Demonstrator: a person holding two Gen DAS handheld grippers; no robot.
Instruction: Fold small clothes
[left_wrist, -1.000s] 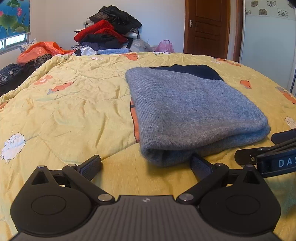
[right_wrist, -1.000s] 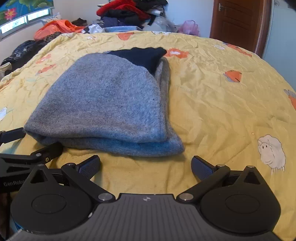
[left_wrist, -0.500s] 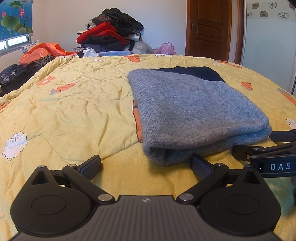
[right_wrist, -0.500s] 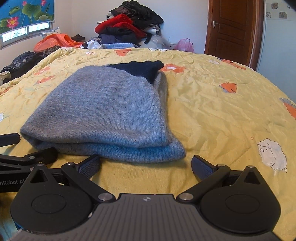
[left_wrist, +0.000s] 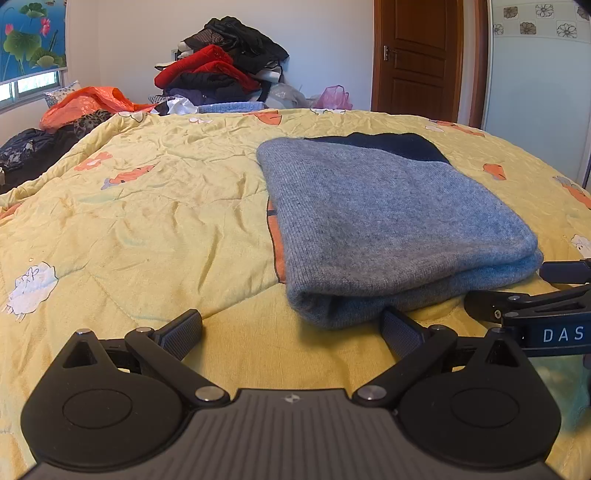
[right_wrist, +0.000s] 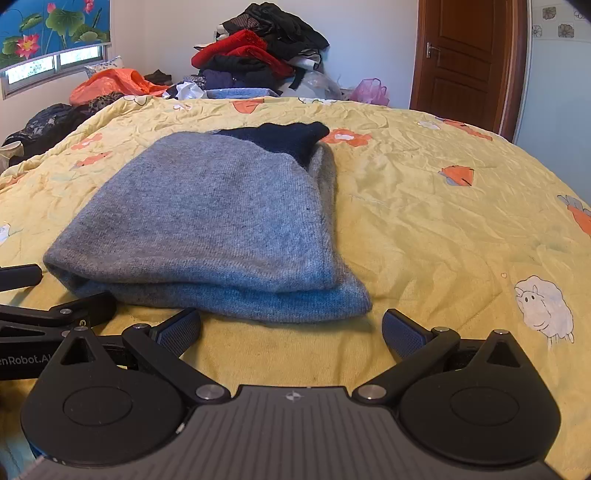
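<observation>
A grey knit garment (left_wrist: 384, 221) with a dark navy part at its far end lies folded flat on the yellow quilt (left_wrist: 129, 229). It also shows in the right wrist view (right_wrist: 214, 218). My left gripper (left_wrist: 291, 330) is open and empty, just in front of the garment's near left corner. My right gripper (right_wrist: 291, 330) is open and empty, just in front of the near right corner. Each gripper shows at the edge of the other's view: the right one (left_wrist: 532, 295), the left one (right_wrist: 48, 295).
A pile of red, black and grey clothes (left_wrist: 221, 74) stands beyond the far edge of the bed. An orange bag (left_wrist: 92, 105) and dark clothes (left_wrist: 29, 151) lie at the far left. A brown door (left_wrist: 417, 59) is at the back right.
Both grippers have pulled back slightly and tilted up, so more of the wall and clothes pile shows. The garment lies unmoved and both grippers stay open.
</observation>
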